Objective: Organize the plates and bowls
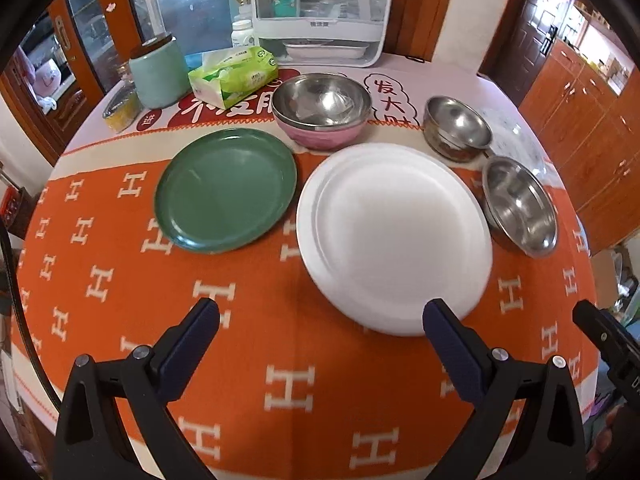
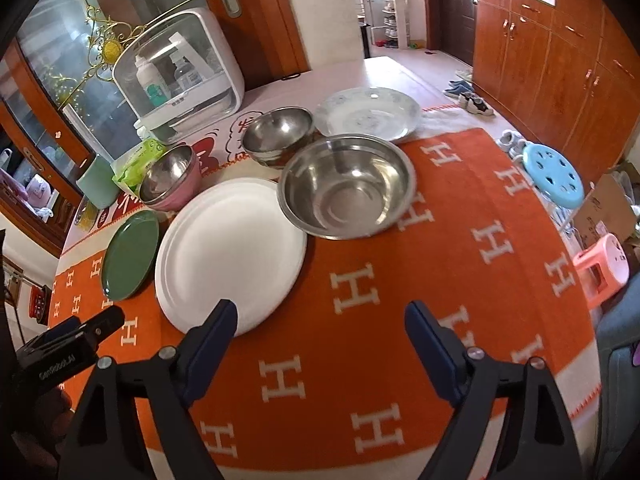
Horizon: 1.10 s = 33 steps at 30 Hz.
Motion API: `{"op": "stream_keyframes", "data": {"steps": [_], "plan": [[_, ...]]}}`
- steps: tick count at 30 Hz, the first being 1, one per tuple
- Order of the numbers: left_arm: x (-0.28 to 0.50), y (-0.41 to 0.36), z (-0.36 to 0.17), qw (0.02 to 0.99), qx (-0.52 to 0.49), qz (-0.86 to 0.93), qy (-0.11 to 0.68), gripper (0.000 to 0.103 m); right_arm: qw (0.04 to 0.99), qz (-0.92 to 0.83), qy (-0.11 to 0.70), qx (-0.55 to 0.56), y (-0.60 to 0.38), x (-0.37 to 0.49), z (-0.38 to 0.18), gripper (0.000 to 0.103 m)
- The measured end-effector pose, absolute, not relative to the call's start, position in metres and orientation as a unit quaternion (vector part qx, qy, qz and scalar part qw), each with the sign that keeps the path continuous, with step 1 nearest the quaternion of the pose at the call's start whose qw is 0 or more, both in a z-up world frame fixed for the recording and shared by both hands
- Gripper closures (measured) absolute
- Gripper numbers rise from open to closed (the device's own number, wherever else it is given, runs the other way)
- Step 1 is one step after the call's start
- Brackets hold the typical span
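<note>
Left wrist: left gripper (image 1: 320, 314) tilted down, agape.

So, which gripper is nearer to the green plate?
Left. The left gripper hovers open just in front of the green plate and white plate. The right gripper is beyond the white plate, farther away.

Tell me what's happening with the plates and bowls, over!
Left gripper open, empty; right gripper open, empty. White plate, green plate, steel bowl all untouched on tablecloth. Nothing blocking the white plate's near rim.
</note>
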<state>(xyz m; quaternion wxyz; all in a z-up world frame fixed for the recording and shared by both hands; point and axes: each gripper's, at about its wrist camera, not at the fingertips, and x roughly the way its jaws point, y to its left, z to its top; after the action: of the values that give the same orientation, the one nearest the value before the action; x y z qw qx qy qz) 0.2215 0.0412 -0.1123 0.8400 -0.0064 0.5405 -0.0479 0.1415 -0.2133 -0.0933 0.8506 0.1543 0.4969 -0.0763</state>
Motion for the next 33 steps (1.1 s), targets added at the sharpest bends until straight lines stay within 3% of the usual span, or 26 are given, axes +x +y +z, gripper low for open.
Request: {"op": "stream_keyframes", "data": {"steps": [33], "plan": [[0.287,0.049,-0.209,0.843,-0.075,-0.079,0.527,0.005,0.869,0.04,0.478,0.119,-0.198,0.217,-0.195,0.049]]}}
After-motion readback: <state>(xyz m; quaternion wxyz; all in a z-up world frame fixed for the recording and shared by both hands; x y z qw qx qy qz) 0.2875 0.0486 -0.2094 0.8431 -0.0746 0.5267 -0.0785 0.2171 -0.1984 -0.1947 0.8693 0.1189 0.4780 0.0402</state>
